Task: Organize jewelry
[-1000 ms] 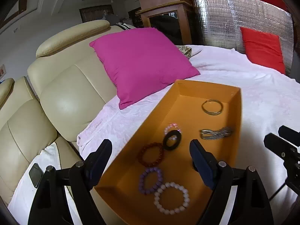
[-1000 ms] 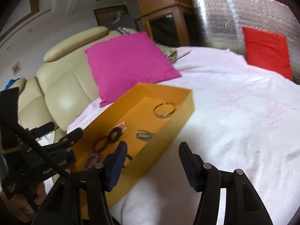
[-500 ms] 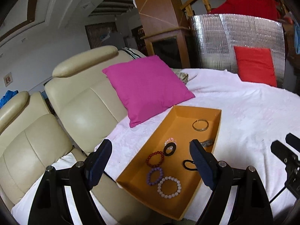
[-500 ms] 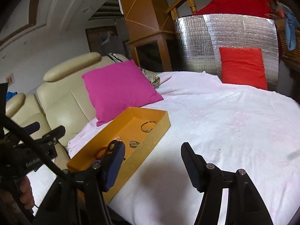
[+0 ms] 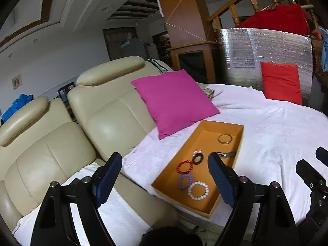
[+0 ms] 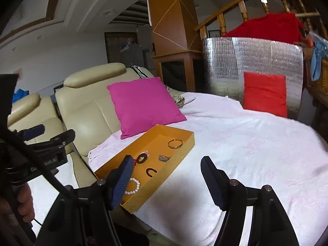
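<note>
Over on the left stand two cream leather recliners [image 5: 51, 149], smooth and glossy, with padded headrests and a white towel [image 5: 106, 211] draped across the nearer seat. Leaning against the second chair's side is a square magenta cushion [image 5: 176, 100] of matte woven cloth.

The left gripper [image 5: 165, 176] hangs above the seat edge, its ribbed dark-blue pads spread wide with nothing between them. A bare hand [image 6: 24, 203] grips its handle low at the edge of the right-wrist view.

Next comes the shallow orange cardboard tray [image 5: 170, 176], a long rectangle lying on the crumpled white cloth [image 5: 276, 131] that covers a round table. Inside it, from the near end: a white bead bracelet [image 5: 198, 190], a purple bead bracelet [image 5: 185, 181] touching it, a red bead bracelet [image 5: 185, 167], a flat black ring [image 5: 198, 157] with a small pinkish piece just behind it, a silvery metal cuff [image 6: 164, 158], and a thin gold bangle [image 5: 224, 138] near the far wall. A black C-shaped piece [image 6: 151, 172] lies beside the right wall.

The right gripper [image 6: 167, 180] is held above the tray's near right corner, fingers likewise wide apart and empty.

Farther right, a red cushion [image 6: 264, 93] stands upright against a quilted silver foil panel [image 6: 246, 61], below a wooden stair railing.
</note>
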`<state>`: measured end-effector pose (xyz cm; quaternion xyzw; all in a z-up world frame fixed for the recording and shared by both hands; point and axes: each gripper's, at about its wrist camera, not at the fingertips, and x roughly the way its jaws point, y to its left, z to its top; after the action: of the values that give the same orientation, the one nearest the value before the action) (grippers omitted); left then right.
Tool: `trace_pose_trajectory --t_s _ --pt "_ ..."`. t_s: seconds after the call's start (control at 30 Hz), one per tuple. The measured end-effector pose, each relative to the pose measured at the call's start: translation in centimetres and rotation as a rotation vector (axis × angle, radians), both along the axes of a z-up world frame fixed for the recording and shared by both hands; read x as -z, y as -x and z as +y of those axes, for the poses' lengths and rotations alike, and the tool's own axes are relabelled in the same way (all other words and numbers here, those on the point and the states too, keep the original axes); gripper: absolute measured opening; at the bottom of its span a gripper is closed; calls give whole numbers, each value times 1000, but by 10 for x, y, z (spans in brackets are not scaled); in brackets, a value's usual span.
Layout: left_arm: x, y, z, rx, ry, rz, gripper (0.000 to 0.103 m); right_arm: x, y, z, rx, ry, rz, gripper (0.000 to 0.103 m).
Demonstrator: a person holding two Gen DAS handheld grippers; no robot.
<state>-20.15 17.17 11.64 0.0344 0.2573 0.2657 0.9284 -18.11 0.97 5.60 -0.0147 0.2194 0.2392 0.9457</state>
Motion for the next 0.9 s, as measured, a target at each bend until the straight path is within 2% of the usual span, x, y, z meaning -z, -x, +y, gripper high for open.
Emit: trace_pose_trajectory --t_s 0.37,0.9 --pt "-6 15 17 -24 15 -26 87 -13 16 25 9 17 3 72" --pt "-2 17 34 -42 34 -28 88 -14 15 43 9 52 -5 72"
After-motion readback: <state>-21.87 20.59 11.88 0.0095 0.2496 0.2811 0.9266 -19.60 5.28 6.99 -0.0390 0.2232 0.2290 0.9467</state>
